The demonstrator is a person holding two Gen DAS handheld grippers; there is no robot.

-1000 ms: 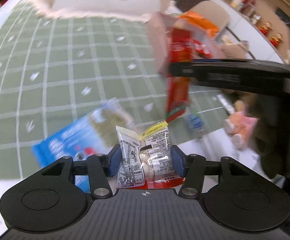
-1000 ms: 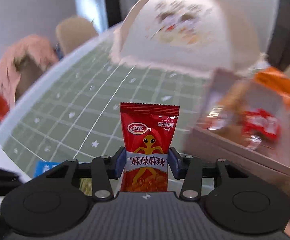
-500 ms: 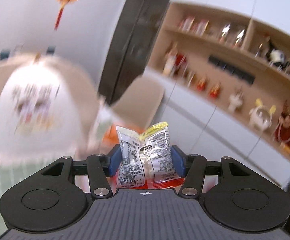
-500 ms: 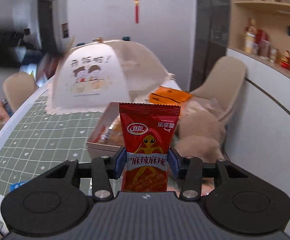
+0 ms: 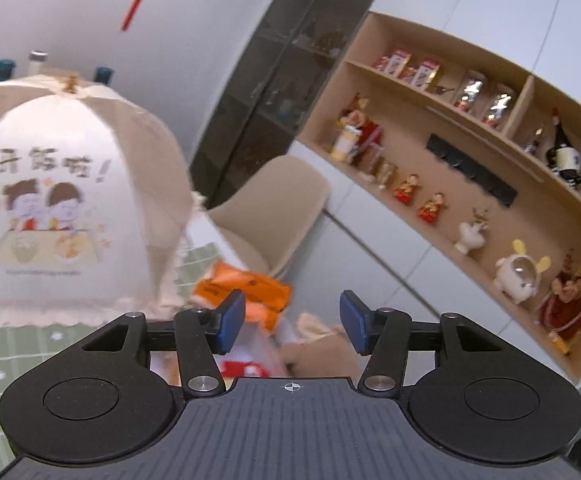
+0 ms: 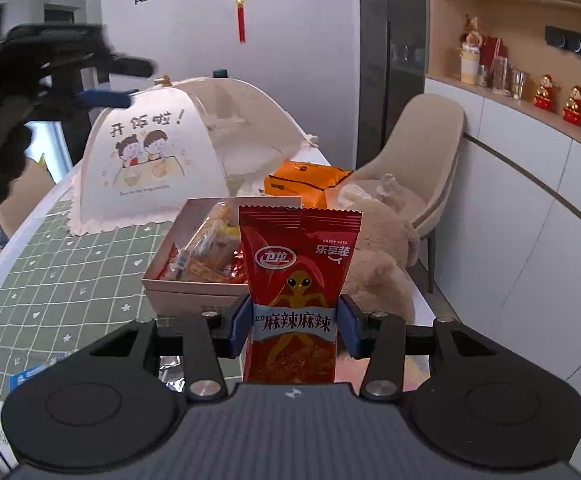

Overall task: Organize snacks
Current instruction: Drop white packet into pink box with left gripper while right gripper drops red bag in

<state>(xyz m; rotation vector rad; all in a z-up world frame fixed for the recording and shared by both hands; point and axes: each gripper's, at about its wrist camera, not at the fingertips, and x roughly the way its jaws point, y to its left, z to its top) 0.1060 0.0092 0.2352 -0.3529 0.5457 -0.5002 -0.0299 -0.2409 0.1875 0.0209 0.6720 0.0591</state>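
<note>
Left tool [image 5: 292,317] spread wide, nothing gripped, right tool [image 6: 293,325] clamped on red snack packet [image 6: 296,292], pink snack box [image 6: 194,276] just beyond it, shown whole only in right view.

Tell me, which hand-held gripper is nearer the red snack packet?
Right. The right hand-held gripper is clamped on the red snack packet; the left hand-held gripper, open and empty, is higher up, off to its left.

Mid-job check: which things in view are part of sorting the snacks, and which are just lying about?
Part of the job:
- red snack packet, clamped in the right gripper
- snack box, already holding packets
- left gripper, open and empty

Lying about:
- food cover
- orange pack
- plush toy
- chair
</note>
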